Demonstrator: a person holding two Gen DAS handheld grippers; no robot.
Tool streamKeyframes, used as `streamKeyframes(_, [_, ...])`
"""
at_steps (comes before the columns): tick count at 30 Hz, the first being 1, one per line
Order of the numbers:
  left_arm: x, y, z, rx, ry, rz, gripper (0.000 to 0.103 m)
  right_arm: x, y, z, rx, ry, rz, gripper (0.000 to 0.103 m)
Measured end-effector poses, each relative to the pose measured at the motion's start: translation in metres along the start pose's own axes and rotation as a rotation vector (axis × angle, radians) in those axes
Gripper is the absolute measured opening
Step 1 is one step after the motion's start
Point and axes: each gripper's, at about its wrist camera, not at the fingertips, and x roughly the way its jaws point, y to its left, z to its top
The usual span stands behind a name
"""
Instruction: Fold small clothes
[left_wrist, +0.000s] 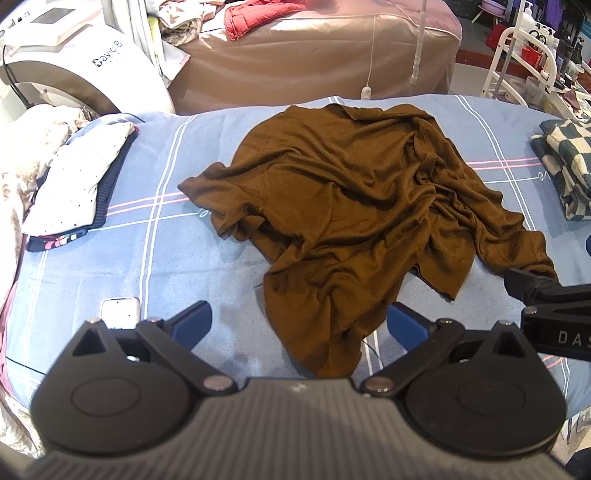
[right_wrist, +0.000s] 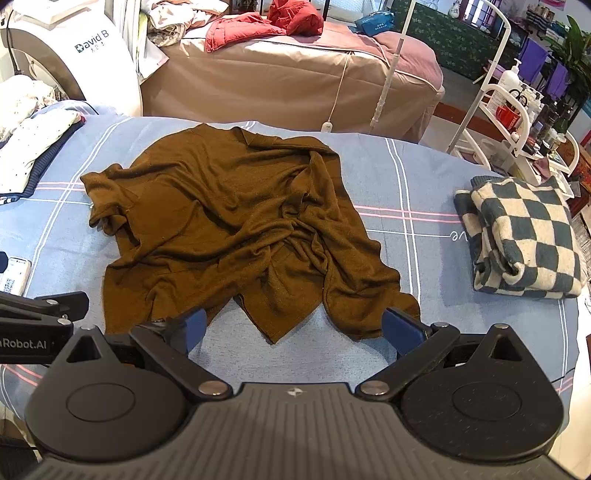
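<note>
A crumpled brown shirt (left_wrist: 343, 206) lies spread on the blue striped sheet (left_wrist: 147, 266); it also shows in the right wrist view (right_wrist: 236, 229). My left gripper (left_wrist: 299, 323) is open and empty, its blue pads (left_wrist: 195, 321) straddling the shirt's near hem. My right gripper (right_wrist: 293, 326) is open and empty, just short of the shirt's near edge. The right gripper's finger shows at the right of the left wrist view (left_wrist: 532, 288). The left gripper's finger shows at the left of the right wrist view (right_wrist: 48, 306).
A folded white and navy stack (left_wrist: 74, 188) lies at the left. A folded checkered knit (right_wrist: 524, 240) lies at the right. A phone (left_wrist: 120, 312) rests near the front left. A tan covered bed (right_wrist: 288, 74) and a white cart (right_wrist: 517, 122) stand behind.
</note>
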Motion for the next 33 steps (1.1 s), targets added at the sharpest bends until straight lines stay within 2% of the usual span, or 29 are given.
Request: streamKeyframes(33, [0.0038, 0.0004, 0.0008, -0.001, 0.006, -0.002, 0.103, 0.0029, 0.0038, 0.0013, -0.005, 0.004, 0.01, 0.103])
